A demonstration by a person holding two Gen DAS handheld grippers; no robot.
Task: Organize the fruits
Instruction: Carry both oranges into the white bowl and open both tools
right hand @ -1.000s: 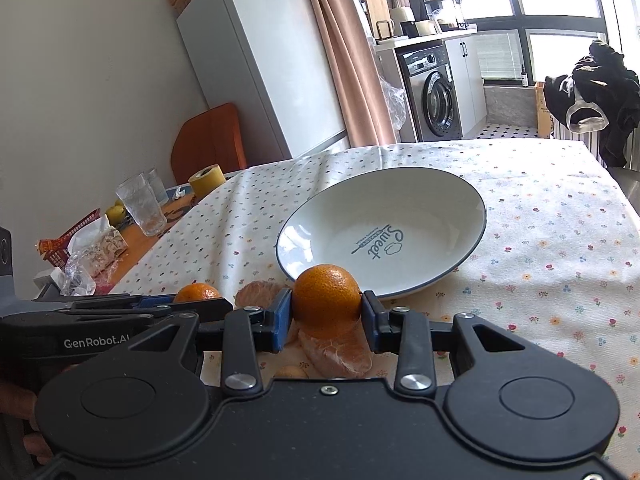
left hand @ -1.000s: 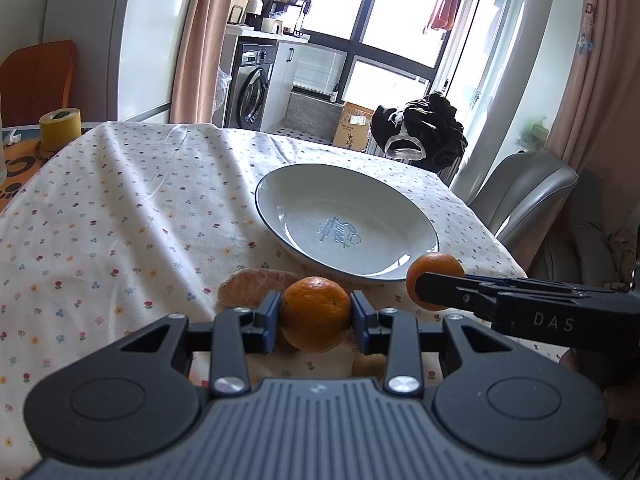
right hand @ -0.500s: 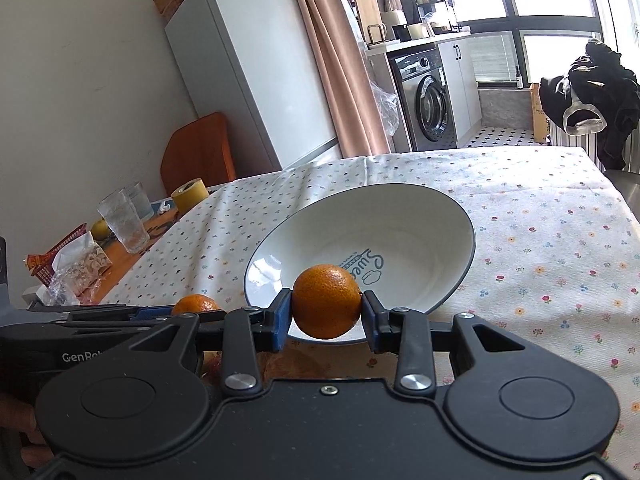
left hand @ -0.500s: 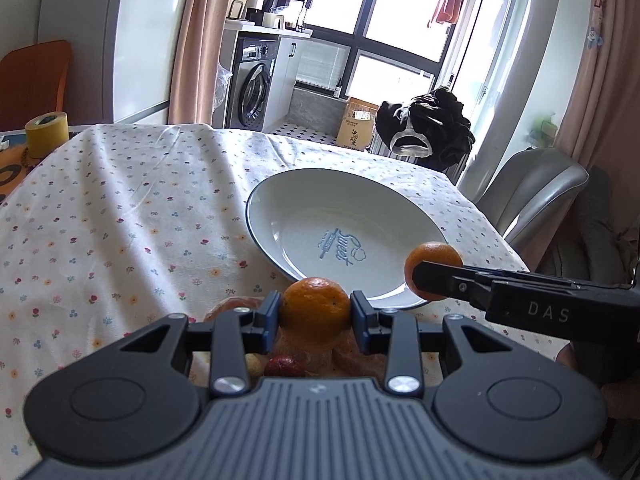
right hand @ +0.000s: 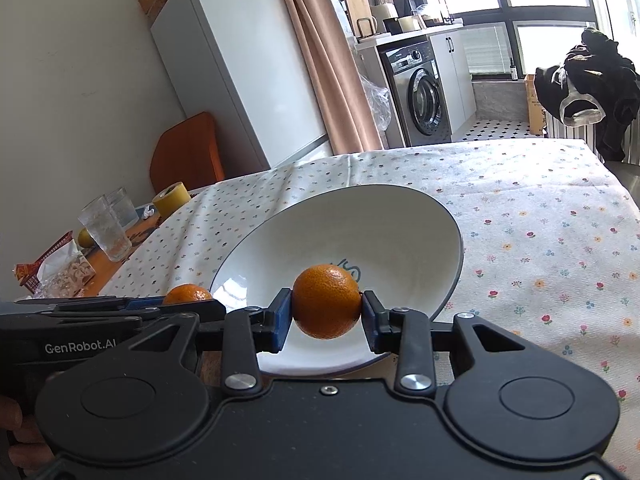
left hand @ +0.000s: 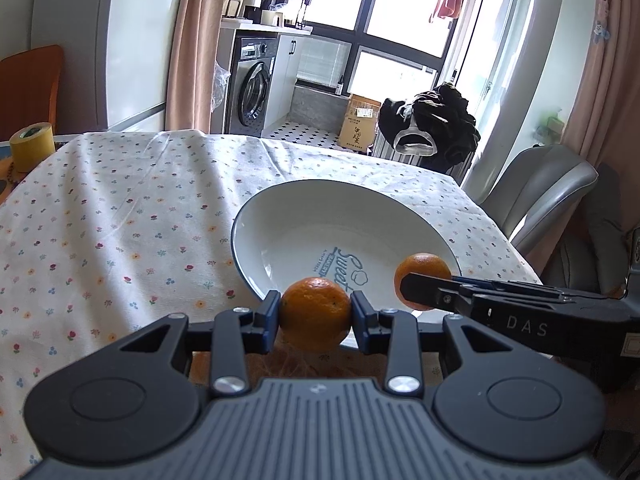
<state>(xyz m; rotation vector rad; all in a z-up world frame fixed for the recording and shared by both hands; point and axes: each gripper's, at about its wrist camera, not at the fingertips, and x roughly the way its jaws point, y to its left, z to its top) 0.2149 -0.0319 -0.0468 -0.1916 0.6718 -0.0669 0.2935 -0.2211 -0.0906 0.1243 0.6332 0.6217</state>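
Orange (left hand: pixel 315 313) between fingers (both grippers).

The near rim of the plate (left hand: pixel 256 204) is hidden behind the left hand-held gripper (left hand: pixel 315 316) and its orange (left hand: pixel 315 312). Beneath that orange, a blurred orange-brown mass (left hand: pixel 304 364) on the tabletop (left hand: pixel 120 208) cannot be identified. In the right wrist view, the left-held orange (right hand: pixel 187 294) is half covered by a black finger. A hand (right hand: pixel 20 436) is cut off at the left edge.

"Sweet" on plate (left hand: pixel 256 240); "DAS" on right hand-held gripper (left hand: pixel 412 292); "GenRobot.AI" on left hand-held gripper (right hand: pixel 192 300).
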